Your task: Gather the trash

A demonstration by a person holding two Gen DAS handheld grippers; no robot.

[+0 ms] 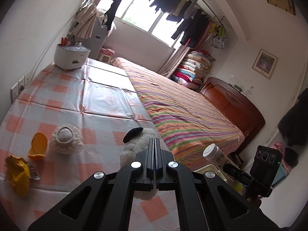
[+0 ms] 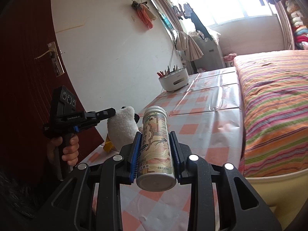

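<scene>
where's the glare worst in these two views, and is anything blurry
Left wrist: window blown out, hot glare patch on the tablecloth, strong fisheye bending with dark corners, otherwise sharp. Right wrist: window overexposed, door side dark, bottle print sharp.

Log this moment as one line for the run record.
right gripper: shut on bottle | left gripper: shut, empty | yellow wrapper: on table

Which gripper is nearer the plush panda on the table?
Left. The left gripper, shut and empty, hangs right over the plush panda. The right gripper, clamped on the bottle, is off to the panda's side, clearly apart.
</scene>
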